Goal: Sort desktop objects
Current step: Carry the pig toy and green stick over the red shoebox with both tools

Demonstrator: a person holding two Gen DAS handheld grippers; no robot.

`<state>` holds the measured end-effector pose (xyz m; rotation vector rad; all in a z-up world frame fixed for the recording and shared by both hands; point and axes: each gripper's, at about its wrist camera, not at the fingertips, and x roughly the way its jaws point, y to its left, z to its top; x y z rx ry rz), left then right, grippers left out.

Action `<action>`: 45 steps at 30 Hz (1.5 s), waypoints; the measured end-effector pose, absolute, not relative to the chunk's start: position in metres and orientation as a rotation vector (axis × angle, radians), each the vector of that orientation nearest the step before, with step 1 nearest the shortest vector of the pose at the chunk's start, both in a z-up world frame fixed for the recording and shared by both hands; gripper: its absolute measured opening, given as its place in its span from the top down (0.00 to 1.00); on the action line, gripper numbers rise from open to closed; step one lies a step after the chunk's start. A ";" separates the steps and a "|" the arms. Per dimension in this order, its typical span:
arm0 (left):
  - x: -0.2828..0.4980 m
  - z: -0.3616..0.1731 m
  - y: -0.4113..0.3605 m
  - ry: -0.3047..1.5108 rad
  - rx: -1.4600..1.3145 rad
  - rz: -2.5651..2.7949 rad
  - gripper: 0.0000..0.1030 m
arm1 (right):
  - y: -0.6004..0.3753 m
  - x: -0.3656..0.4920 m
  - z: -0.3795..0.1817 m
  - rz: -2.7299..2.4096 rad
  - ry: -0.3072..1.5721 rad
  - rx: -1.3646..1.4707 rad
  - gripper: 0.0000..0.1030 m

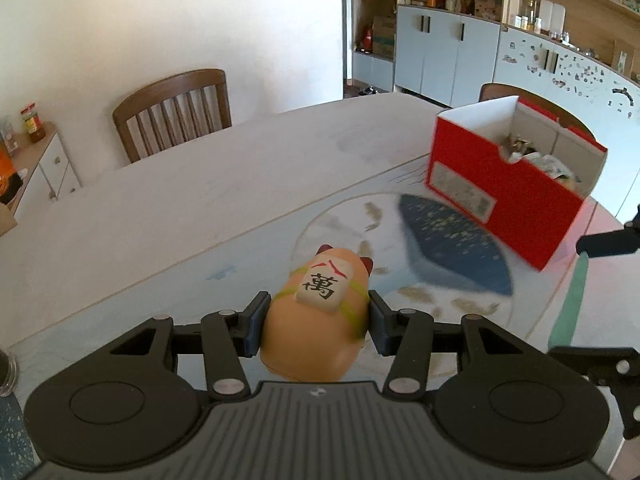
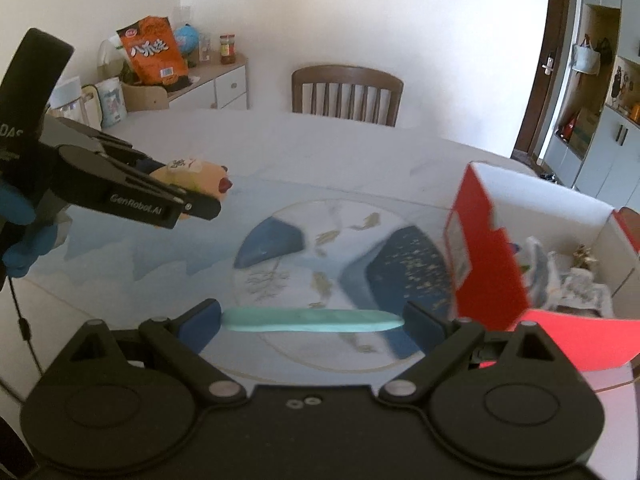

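My left gripper is shut on an orange toy animal figurine with a mahjong tile strapped to its back, held above the table. From the right wrist view the same left gripper hangs at the left with the figurine in its pads. My right gripper is shut on a flat turquoise object, which spans from one blue pad to the other, off the table. A red open box with several items inside stands to the right; in the right wrist view the box is close at the right.
A round table bears a blue patterned mat. Wooden chairs stand behind it. A low cabinet with a snack bag and jars lines the back wall. A gloved hand holds the left gripper.
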<state>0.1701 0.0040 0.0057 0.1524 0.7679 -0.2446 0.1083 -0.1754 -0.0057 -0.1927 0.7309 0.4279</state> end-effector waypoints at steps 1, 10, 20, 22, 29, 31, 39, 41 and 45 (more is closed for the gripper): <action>0.170 0.008 -0.002 0.770 0.156 -0.245 0.52 | -0.181 0.109 -0.003 0.427 0.729 -0.191 0.05; 0.172 0.032 -0.062 0.757 0.163 -0.297 0.52 | -0.233 0.118 0.016 0.416 0.699 -0.179 0.05; 0.189 0.050 -0.123 0.729 0.164 -0.353 0.52 | -0.285 0.139 0.028 0.411 0.674 -0.171 0.05; 0.193 0.053 -0.136 0.725 0.162 -0.359 0.52 | -0.295 0.144 0.030 0.408 0.671 -0.171 0.05; 0.210 0.061 -0.177 0.716 0.165 -0.387 0.52 | -0.332 0.160 0.033 0.395 0.668 -0.180 0.05; 0.215 0.062 -0.190 0.712 0.170 -0.395 0.52 | -0.342 0.165 0.033 0.386 0.670 -0.179 0.05; 0.239 0.063 -0.238 0.709 0.200 -0.431 0.52 | -0.381 0.185 0.029 0.360 0.677 -0.180 0.05; 0.248 0.061 -0.249 0.714 0.206 -0.437 0.52 | -0.390 0.190 0.027 0.355 0.679 -0.183 0.05; 0.266 0.055 -0.266 0.737 0.213 -0.456 0.52 | -0.405 0.201 0.020 0.337 0.694 -0.182 0.05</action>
